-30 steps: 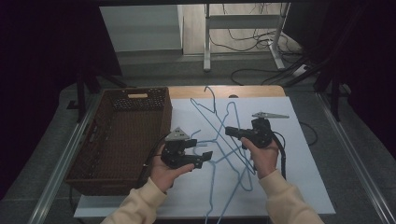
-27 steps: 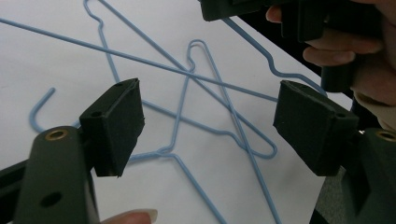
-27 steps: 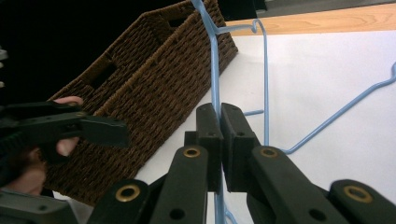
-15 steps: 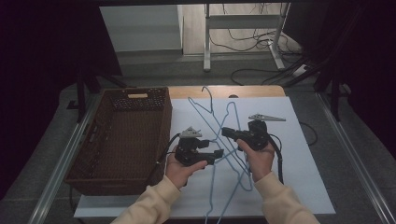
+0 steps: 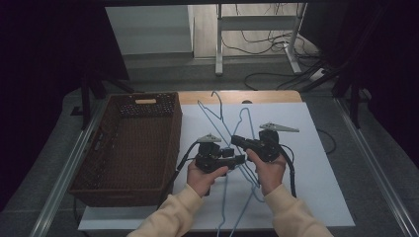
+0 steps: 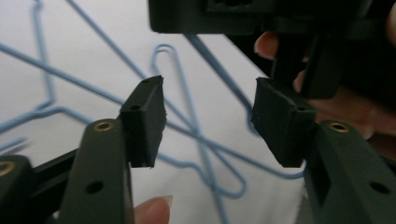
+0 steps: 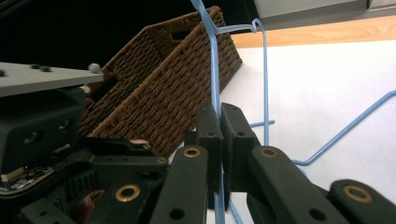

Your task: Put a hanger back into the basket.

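On the white desk [image 5: 316,163] lie several light-blue wire hangers [image 5: 232,123], crossed over one another in a loose pile just to the right of a brown wicker basket [image 5: 133,143] that stands at the desk's left side. The right gripper [image 5: 238,140] is clamped tight on the wire of one hanger: in the right gripper view its two black jaws meet around a blue strand [image 7: 215,84] that runs up between them toward the basket's corner, the hook of a hanger showing at the top. The left gripper [image 5: 239,159] sits just beside the right one, over the middle of the pile; its jaws have just been closing and now stand about half apart, pressing on nothing. In the left gripper view the crossed wires [image 6: 196,135] lie on the desk behind the gap between them, and the right gripper's black body and a fingertip show close above.
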### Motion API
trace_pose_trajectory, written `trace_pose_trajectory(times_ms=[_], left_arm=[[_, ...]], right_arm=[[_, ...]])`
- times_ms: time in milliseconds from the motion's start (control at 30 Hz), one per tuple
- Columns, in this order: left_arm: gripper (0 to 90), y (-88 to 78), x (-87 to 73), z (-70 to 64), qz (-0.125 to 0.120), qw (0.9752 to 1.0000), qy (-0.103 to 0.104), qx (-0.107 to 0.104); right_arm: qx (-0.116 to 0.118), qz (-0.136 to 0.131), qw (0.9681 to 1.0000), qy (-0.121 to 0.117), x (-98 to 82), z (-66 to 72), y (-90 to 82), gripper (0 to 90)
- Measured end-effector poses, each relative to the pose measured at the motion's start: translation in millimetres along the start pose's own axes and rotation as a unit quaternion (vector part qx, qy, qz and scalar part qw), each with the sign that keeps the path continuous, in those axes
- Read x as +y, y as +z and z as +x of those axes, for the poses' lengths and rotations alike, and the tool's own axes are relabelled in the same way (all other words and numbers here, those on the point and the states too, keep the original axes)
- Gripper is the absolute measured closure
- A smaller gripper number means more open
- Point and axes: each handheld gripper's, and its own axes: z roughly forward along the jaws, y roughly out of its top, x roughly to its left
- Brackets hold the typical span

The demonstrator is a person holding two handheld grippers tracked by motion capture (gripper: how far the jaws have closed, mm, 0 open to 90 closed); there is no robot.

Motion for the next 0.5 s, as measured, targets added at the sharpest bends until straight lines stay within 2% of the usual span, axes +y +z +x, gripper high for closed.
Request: trace_pose_trajectory(times_ms=[133,167,200,233,267,333,400,500], left_arm=[[58.1,4.4,-0.1,1.8,0.003,0.9996,-0.011,-0.026],[61.1,4.4,-0.1,1.8,0.003,0.9996,-0.011,-0.026],[64.7,5.6,0.1,4.1,0.003,0.9988,-0.021,-0.045],[68.2,5.9,0.3,5.1,0.004,0.9982,-0.026,-0.053],[71.3,5.9,0.3,5.1,0.004,0.9982,-0.026,-0.053],[74.4,6.0,1.0,7.2,0.008,0.9969,-0.032,-0.071],[75.8,5.2,1.6,9.5,0.014,0.9961,-0.039,-0.078],[78.7,3.6,1.9,11.5,0.024,0.9959,-0.042,-0.076]], right_arm=[[0.000,-0.003,1.0000,0.002,-1.4,0.4,0.4,87.5],[0.001,-0.003,1.0000,0.003,-1.6,0.7,0.4,87.5],[0.000,-0.003,1.0000,0.002,-1.9,0.8,0.6,87.5],[0.000,-0.003,1.0000,0.002,-2.0,0.8,0.6,87.5],[0.000,-0.003,1.0000,0.002,-2.0,0.8,0.6,87.5],[0.000,-0.004,1.0000,0.001,-2.0,0.9,0.2,87.4],[0.000,-0.004,1.0000,0.001,-1.8,0.9,-0.3,87.3],[0.002,-0.006,1.0000,-0.001,-1.2,1.2,-1.4,87.2]])
